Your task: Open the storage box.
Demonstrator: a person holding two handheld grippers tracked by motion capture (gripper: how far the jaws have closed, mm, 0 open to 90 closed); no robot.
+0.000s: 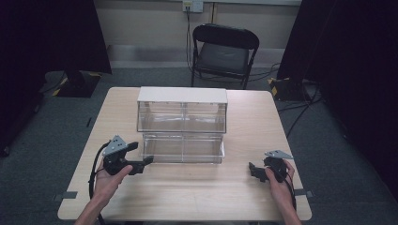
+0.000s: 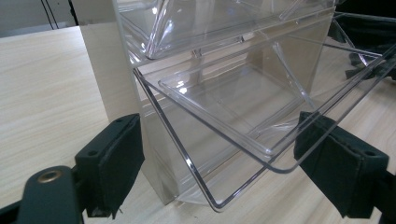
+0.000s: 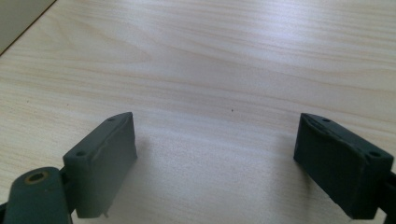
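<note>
A clear plastic drawer unit (image 1: 182, 123) with a pale top stands in the middle of the wooden table (image 1: 187, 187). Its lower drawer (image 1: 182, 149) is pulled or tilted out toward me. My left gripper (image 1: 146, 162) is at the drawer's front left corner, jaws wide apart. In the left gripper view the drawer's clear front rim (image 2: 243, 154) lies between the open jaws of the left gripper (image 2: 219, 163) without being clamped. My right gripper (image 1: 251, 170) rests near the table's front right, apart from the unit. Bare wood lies between the spread jaws of the right gripper (image 3: 217, 158).
A black folding chair (image 1: 224, 51) stands beyond the table's far edge. Dark curtains hang at both sides, with cables on the floor at the right. Tape marks sit at the table's front corners. Open wood lies in front of the drawer unit.
</note>
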